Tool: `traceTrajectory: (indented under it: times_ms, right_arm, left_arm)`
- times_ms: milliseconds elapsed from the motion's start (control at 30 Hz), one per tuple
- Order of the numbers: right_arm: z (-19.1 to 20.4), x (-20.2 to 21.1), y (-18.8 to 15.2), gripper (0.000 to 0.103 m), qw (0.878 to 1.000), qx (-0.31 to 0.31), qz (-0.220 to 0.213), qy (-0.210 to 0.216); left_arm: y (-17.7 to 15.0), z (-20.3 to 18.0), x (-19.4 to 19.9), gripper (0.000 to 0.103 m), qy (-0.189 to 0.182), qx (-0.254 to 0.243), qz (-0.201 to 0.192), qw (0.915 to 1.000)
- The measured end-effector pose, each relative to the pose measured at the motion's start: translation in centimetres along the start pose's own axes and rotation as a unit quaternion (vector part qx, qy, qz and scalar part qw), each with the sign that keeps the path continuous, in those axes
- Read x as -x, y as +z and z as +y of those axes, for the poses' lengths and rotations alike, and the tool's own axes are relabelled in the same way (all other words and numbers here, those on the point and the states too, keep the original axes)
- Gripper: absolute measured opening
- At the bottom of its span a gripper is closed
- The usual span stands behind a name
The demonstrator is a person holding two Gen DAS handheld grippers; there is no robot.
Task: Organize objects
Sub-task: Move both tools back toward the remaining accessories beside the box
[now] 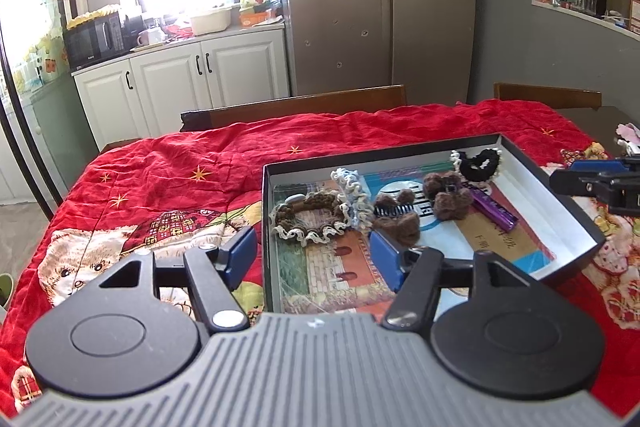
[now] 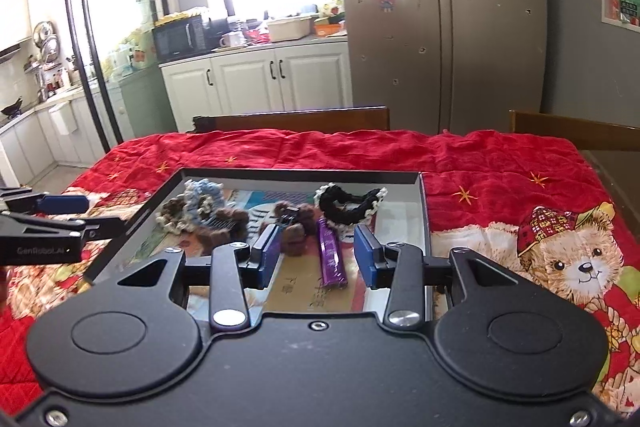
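A shallow black-rimmed box [image 1: 380, 151] lies on the red quilt. It holds a brown scrunchie [image 1: 308, 219], a blue-cream scrunchie [image 1: 354, 197], a brown fuzzy clip [image 1: 396, 217], a second brown fuzzy clip [image 1: 446, 195], a black scrunchie [image 1: 478, 163] and a purple bar [image 1: 494, 207]. My left gripper [image 1: 314, 259] is open and straddles the box's near left wall, with nothing in it. My right gripper [image 2: 316, 255] hangs open above the box [image 2: 300, 175]. The purple bar [image 2: 331, 253] and a brown clip [image 2: 296, 227] lie below, between its pads and untouched. The black scrunchie [image 2: 350, 205] lies further back.
The red bear-print quilt [image 2: 520, 163] covers the table. Two wooden chair backs [image 2: 292, 119] stand along the far edge. Small pink and yellow items [image 1: 626, 133] lie to the right of the box. A fridge [image 2: 440, 19] and white cabinets [image 2: 260, 79] stand beyond.
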State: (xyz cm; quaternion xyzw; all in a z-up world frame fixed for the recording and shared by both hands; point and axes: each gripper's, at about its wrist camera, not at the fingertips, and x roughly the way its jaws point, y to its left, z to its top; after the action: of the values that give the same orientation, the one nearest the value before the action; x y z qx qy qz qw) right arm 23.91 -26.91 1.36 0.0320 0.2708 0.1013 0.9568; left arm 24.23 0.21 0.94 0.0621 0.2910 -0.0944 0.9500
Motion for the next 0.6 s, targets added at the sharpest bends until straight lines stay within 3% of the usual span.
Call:
traceTrajectory:
  times_ms: [600]
  right_arm:
    - [1.3, 6.2, -2.4, 0.04, 0.999, 0.045, -0.008, 0.023]
  left_arm:
    - [-1.7, -0.4, 5.3, 0.081, -0.017, 0.0, -0.022, 0.9996]
